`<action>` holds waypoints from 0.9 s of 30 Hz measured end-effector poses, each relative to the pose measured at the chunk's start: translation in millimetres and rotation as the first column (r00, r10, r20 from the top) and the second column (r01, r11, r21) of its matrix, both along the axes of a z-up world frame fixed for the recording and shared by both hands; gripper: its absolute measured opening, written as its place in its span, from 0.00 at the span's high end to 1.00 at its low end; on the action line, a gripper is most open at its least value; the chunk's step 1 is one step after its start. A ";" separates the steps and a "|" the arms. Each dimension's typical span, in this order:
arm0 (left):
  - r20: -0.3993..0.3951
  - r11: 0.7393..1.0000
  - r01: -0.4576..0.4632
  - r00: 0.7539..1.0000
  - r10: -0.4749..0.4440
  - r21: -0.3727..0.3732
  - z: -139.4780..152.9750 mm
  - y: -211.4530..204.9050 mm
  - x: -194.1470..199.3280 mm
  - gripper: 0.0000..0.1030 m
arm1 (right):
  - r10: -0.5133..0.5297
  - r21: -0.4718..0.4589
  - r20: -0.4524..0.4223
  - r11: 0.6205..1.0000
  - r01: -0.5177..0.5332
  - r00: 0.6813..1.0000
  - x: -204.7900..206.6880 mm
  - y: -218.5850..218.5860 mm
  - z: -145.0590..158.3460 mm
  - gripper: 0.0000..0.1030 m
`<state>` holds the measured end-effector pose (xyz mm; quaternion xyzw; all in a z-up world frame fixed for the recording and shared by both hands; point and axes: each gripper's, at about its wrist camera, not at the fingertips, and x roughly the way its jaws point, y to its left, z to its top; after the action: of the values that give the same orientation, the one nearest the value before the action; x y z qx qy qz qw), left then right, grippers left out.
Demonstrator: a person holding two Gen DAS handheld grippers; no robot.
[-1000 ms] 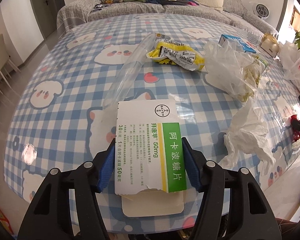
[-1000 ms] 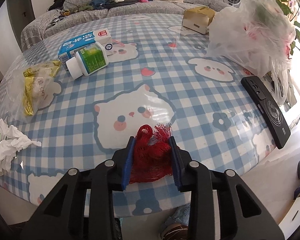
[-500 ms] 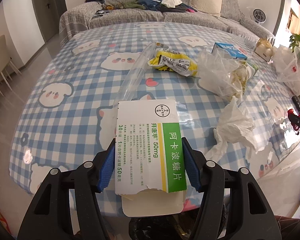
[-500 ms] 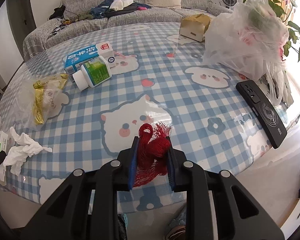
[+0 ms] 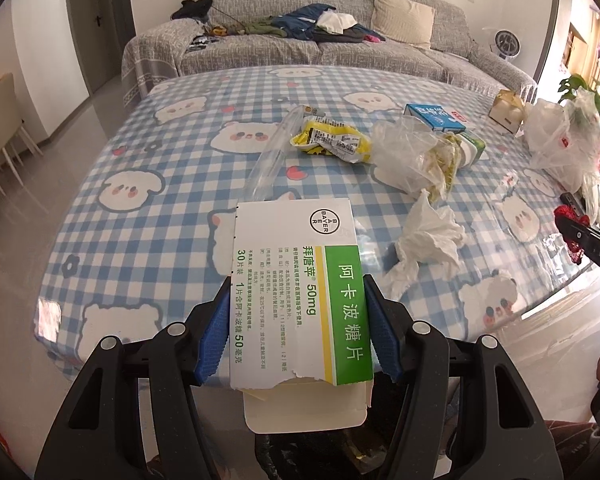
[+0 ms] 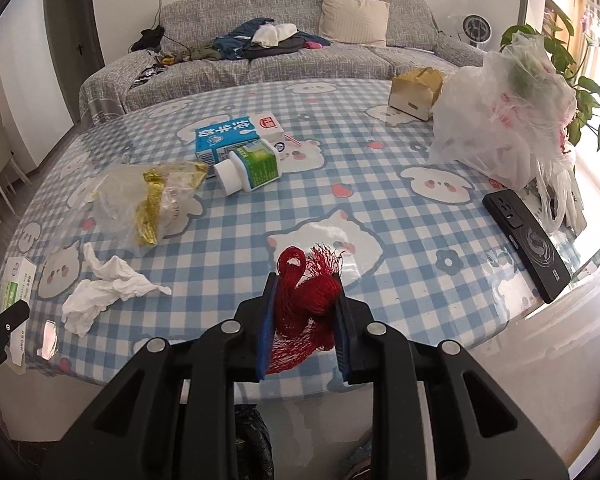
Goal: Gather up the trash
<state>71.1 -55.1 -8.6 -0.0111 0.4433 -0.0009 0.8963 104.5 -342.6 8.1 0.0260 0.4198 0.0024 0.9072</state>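
My left gripper [image 5: 296, 312] is shut on a white and green medicine box [image 5: 296, 284], held above the near edge of the checked table [image 5: 148, 216]. My right gripper [image 6: 305, 304] is shut on a bunched red mesh net [image 6: 306, 300], also lifted off the table. The same net [image 5: 572, 228] and right gripper show at the far right of the left wrist view. On the table lie a crumpled white tissue [image 5: 428, 240], a clear bag with yellow wrapper [image 6: 152, 196], a yellow snack wrapper [image 5: 332, 142], a blue milk carton [image 6: 224, 138] and a small white bottle [image 6: 252, 166].
A black phone [image 6: 528, 240] lies near the right table edge beside a big filled plastic bag [image 6: 504, 108]. A small cardboard box [image 6: 416, 94] stands at the back. A grey sofa [image 5: 320, 52] with clothes runs behind the table. A clear plastic sleeve [image 5: 272, 156] lies mid-table.
Both grippers have pulled back and risen from the table with their loads; more of the table and sofa shows. The right jaws squeezed the red net tighter.
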 end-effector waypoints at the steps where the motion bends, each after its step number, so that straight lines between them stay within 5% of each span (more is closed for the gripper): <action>1: 0.002 1.000 -0.002 1.000 0.002 -0.005 0.8 0.7 -2.7 0.42 | 0.013 0.002 0.006 1.000 -0.013 1.000 -3.1 5.2 1.8 0.77; 11: 0.032 0.999 -0.016 0.999 0.017 -0.039 11.4 7.7 -33.7 0.42 | 0.121 -0.011 0.029 0.993 -0.121 0.992 -31.6 55.0 7.5 0.77; 27: -0.006 0.998 -0.051 0.999 0.051 -0.049 -17.7 17.5 -73.2 0.42 | 0.226 -0.005 0.015 0.974 -0.226 0.974 -79.2 108.8 -9.2 0.77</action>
<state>-2.1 -37.6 -26.3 -0.0443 0.4449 0.0111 0.8944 25.2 -233.8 -1.0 -0.0236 0.4133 0.1052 0.9042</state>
